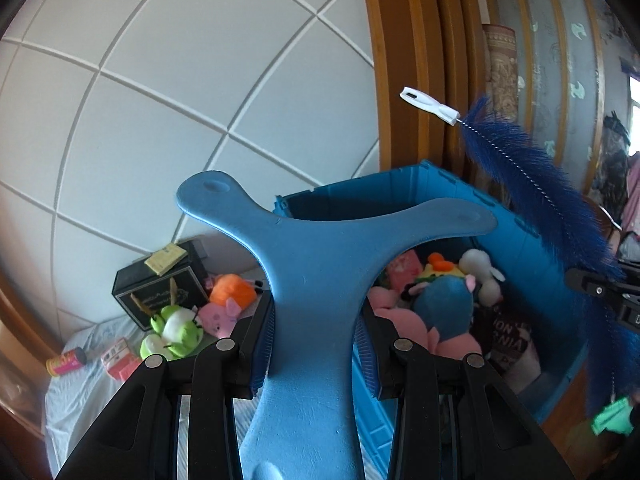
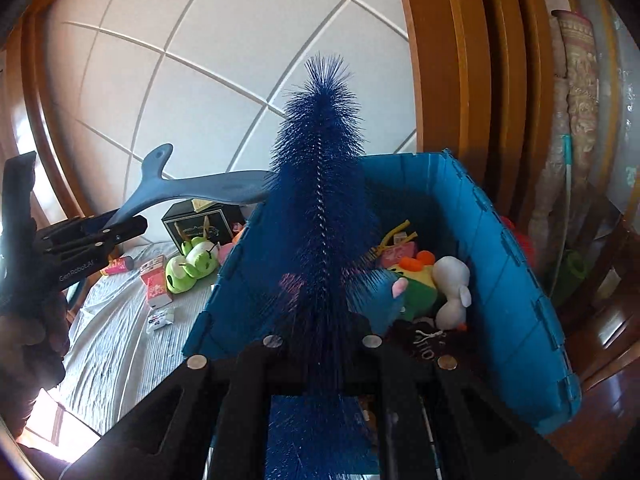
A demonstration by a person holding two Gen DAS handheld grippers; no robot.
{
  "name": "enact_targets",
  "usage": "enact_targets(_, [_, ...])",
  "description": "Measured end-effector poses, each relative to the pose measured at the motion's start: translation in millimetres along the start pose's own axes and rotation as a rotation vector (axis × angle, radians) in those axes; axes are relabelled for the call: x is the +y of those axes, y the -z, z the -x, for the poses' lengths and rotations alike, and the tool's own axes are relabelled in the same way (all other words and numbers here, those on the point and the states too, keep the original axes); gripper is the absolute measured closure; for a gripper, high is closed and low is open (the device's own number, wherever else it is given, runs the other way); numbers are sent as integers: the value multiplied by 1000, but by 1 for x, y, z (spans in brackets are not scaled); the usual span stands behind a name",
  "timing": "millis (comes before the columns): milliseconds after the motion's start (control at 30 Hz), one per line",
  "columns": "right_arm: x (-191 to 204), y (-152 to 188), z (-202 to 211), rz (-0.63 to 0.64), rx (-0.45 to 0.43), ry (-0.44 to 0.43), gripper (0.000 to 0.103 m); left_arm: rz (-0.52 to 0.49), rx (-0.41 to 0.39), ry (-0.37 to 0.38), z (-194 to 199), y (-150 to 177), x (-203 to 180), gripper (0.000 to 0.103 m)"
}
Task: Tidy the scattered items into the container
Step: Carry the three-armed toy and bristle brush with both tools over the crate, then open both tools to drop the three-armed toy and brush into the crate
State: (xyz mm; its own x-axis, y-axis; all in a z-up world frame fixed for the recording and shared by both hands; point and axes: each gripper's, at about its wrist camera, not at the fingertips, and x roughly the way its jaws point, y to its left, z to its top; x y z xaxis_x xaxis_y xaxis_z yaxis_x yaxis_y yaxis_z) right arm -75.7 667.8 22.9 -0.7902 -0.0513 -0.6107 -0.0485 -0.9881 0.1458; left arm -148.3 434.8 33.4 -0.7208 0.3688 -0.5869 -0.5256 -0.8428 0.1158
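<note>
Now both claws carry loads near the blue bin [image 2: 500,264]: left claw [image 1: 316,344] clenched on the blue hanger [image 1: 316,264], right claw [image 2: 324,340] clamped on the bottle brush [image 2: 320,184]; judgement: bring each fully above the toys before letting go.

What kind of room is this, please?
Probably a bedroom at home: the blue crate of plush toys sits on a bed sheet below a padded white headboard, with wooden framing beside it.
</note>
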Motion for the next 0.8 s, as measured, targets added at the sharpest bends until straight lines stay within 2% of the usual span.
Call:
enact_targets(433, [-47, -14, -30, 12, 46, 70, 94, -64, 0, 53, -51, -40, -64, 67])
enact_targets(800, [-68, -19, -46, 9, 63, 104, 93, -77, 12, 80, -80, -52, -84, 66])
